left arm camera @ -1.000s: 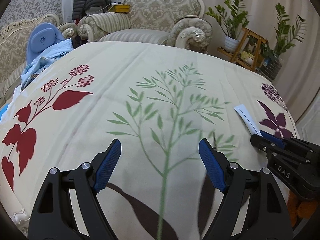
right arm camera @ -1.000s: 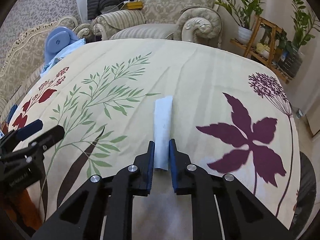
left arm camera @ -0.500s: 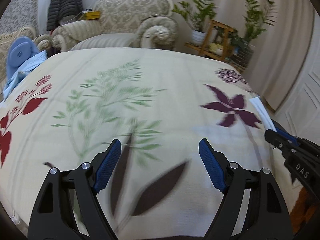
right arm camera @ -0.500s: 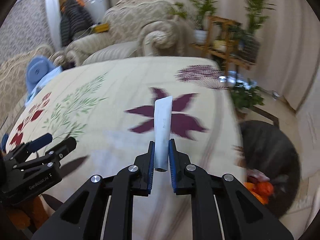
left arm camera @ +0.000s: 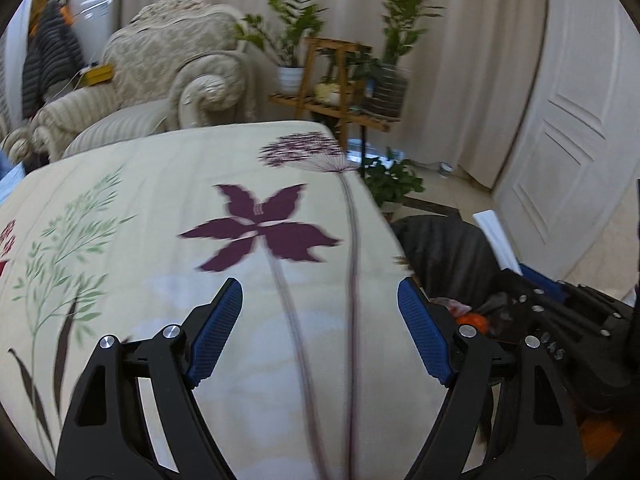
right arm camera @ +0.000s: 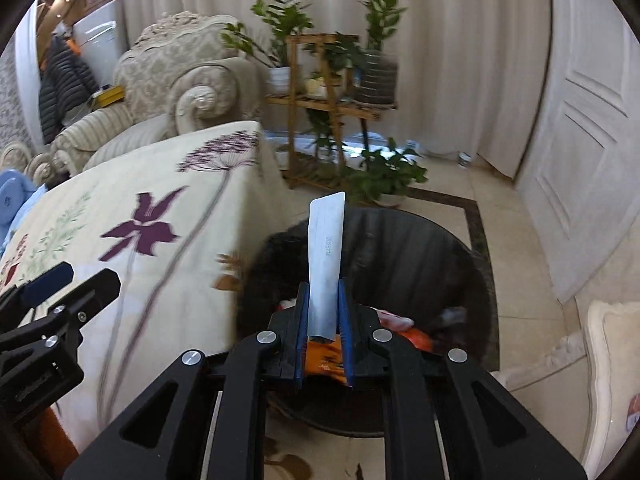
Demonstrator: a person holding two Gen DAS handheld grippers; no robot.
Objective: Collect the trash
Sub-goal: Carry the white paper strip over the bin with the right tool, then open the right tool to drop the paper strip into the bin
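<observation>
Our left gripper (left arm camera: 320,328) stands wide with nothing between its blue pads (left arm camera: 216,332), above the flowered tablecloth (left arm camera: 160,208). From this left wrist view we see only the far rim of the black trash bin (left arm camera: 444,248) past the table's corner, and at the right edge the right gripper (left arm camera: 520,276) with the white paper strip (left arm camera: 496,236) sticking out of it. The right wrist view gives us what the first cannot: our right gripper (right arm camera: 324,308) is clamped on the lower end of the paper strip (right arm camera: 326,248), which stands upright over the open mouth of the bin (right arm camera: 420,248), with orange and pink scraps (right arm camera: 416,336) lying inside. The left gripper (right arm camera: 64,284) shows at the left, over the tablecloth (right arm camera: 100,208).
</observation>
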